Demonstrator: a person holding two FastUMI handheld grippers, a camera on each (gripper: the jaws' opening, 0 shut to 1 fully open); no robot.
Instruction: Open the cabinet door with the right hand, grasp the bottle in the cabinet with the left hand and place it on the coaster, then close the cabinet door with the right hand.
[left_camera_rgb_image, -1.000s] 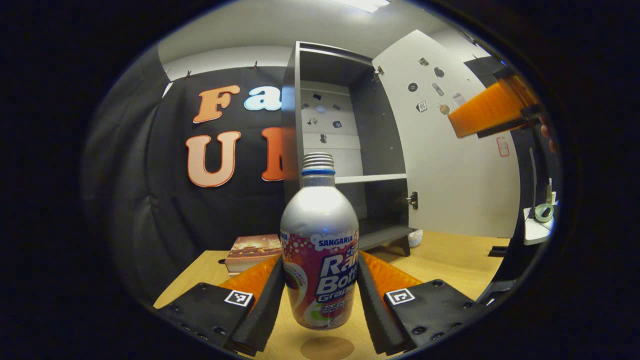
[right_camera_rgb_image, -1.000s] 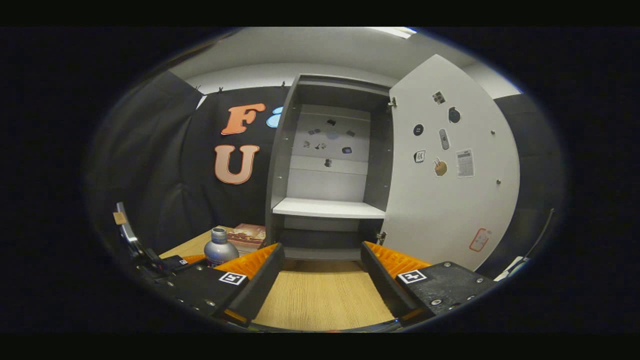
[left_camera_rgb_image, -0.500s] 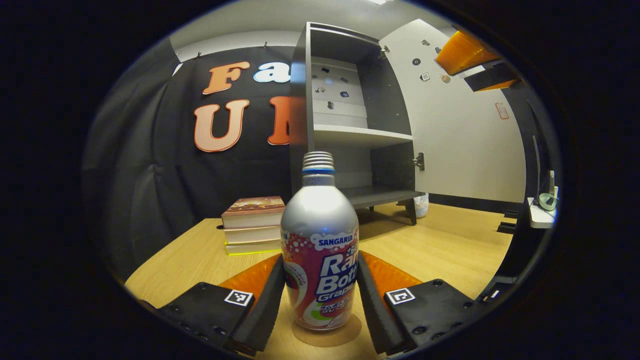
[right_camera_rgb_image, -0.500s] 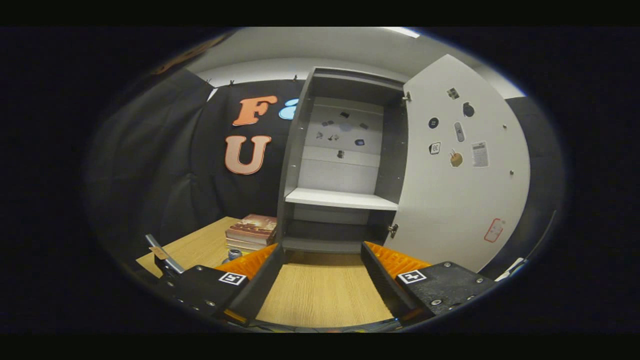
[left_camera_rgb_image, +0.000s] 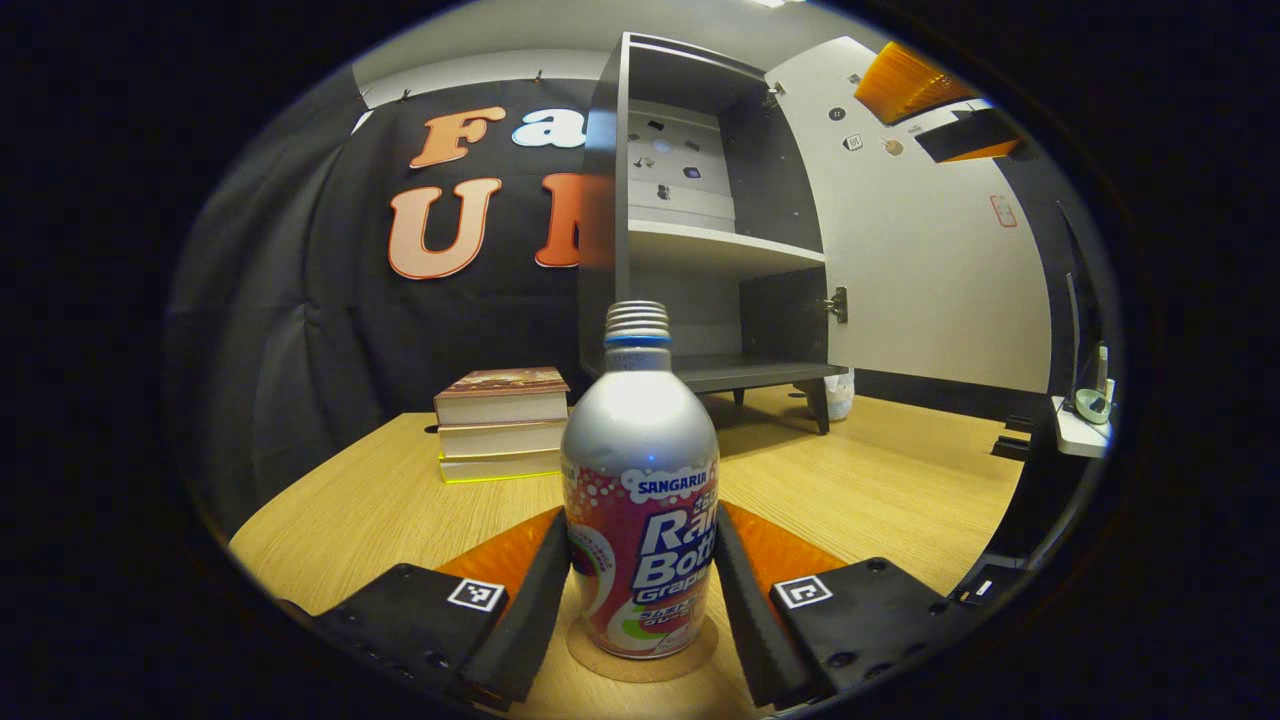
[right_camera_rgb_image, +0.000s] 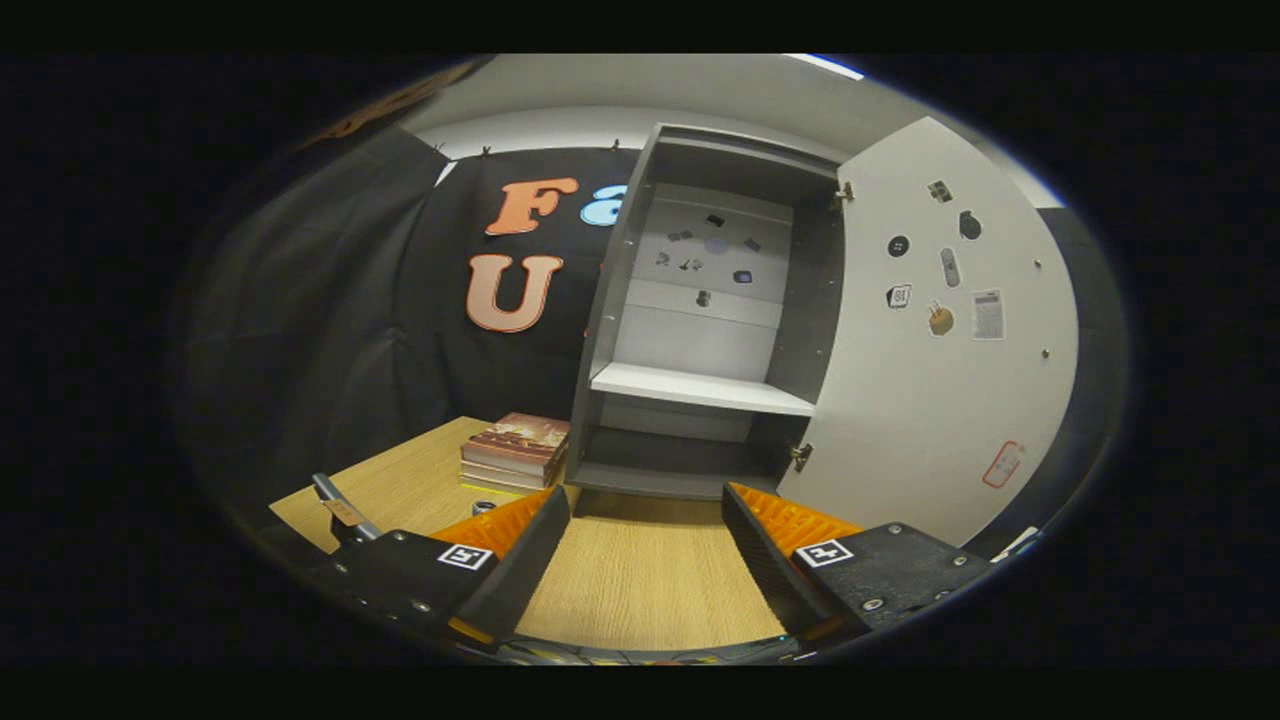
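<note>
On wooden table (left_camera_rgb_image: 880, 500): coaster (left_camera_rgb_image: 640, 655), 3 books (left_camera_rgb_image: 500, 422).

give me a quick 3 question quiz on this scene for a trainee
1. True or false: the white cabinet door is shut.
2. The silver metal bottle with the red label stands on: A) the stack of books B) the round cork coaster C) the cabinet shelf
3. What does the left gripper hold?

Key: 1 false, it stands wide open. 2 B. 3 the bottle, a finger on each side.
</note>
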